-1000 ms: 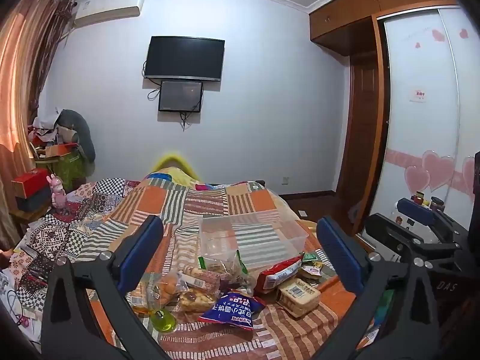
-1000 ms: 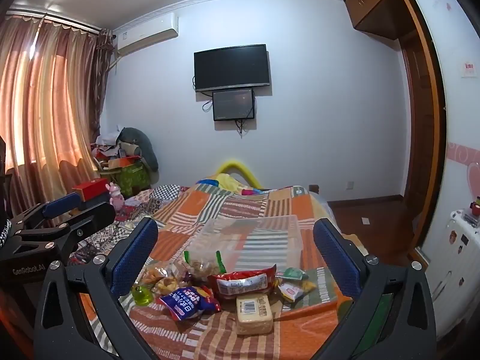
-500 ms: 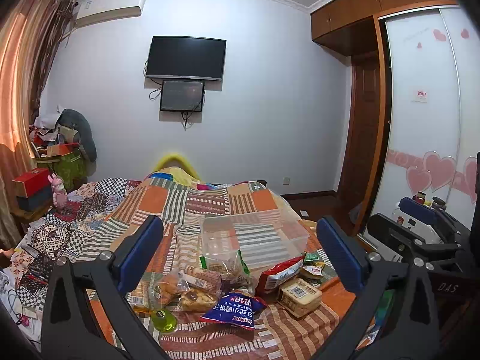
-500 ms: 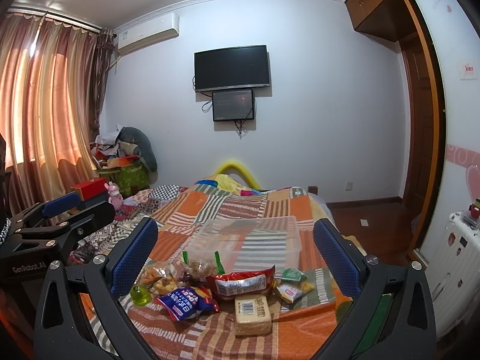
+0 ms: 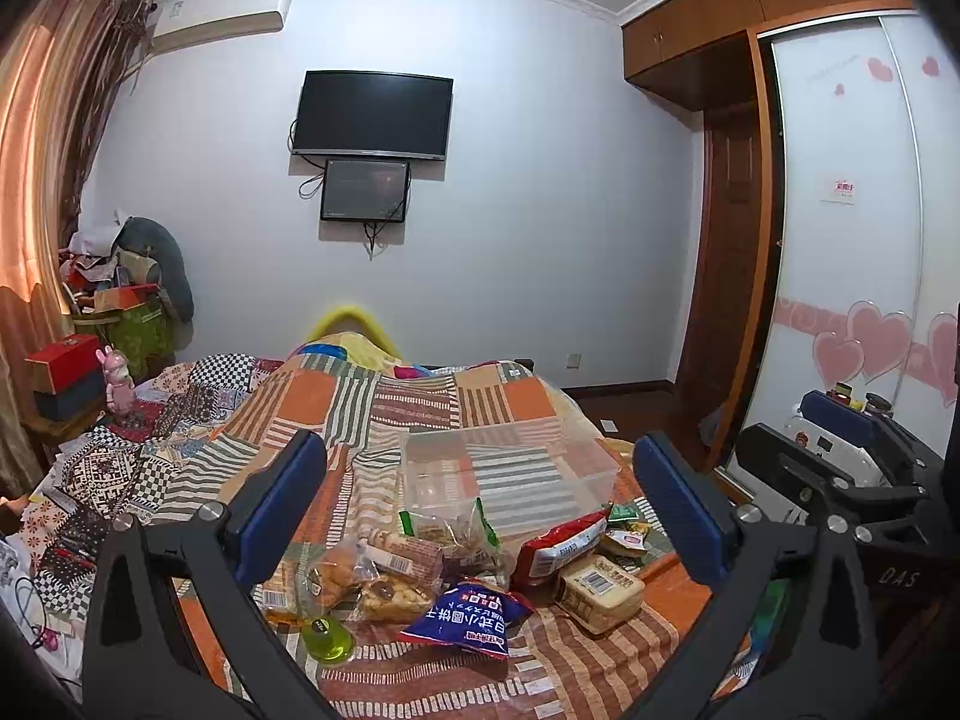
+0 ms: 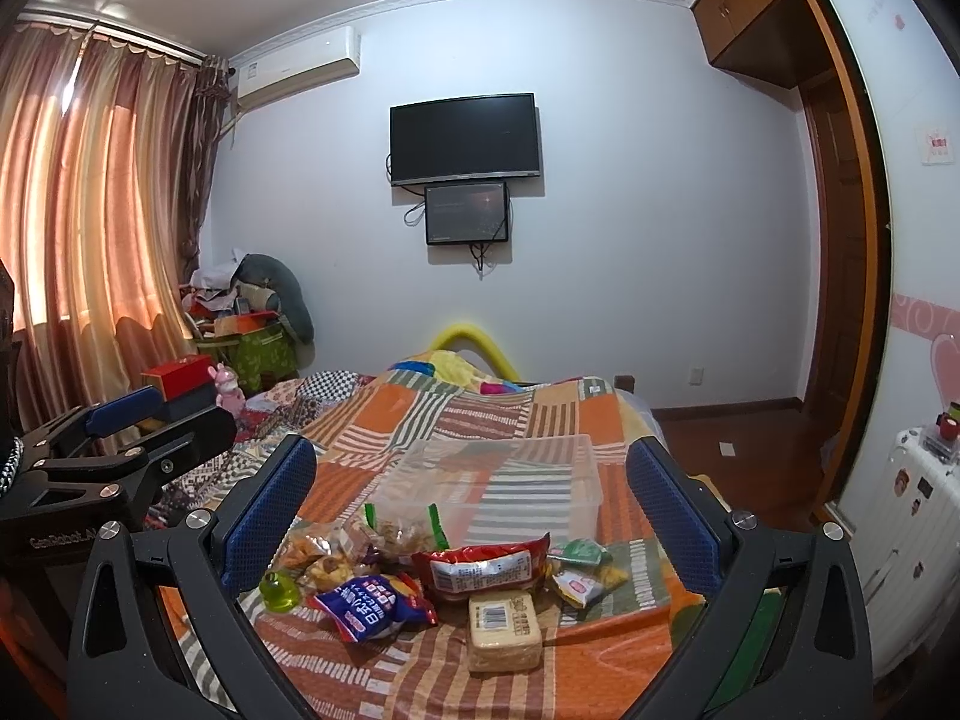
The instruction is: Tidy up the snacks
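We log both claws, left claw (image 5: 480, 516) and right claw (image 6: 471, 510), wide and empty above heaped snack packets (image 6: 444, 570); crinkly bags may slip short of the clear bin (image 6: 498, 486).

Mounted at twelve o'clock on the far wall: TV (image 5: 373, 114), small screen (image 5: 365, 190) just below. Air conditioner (image 6: 298, 68) at eleven, beside curtains (image 6: 90, 192). Wardrobe (image 5: 852, 228) at three. Striped quilt (image 5: 420, 402) across the bed; pink toy (image 5: 119, 379) and red box (image 5: 63, 360) at nine.
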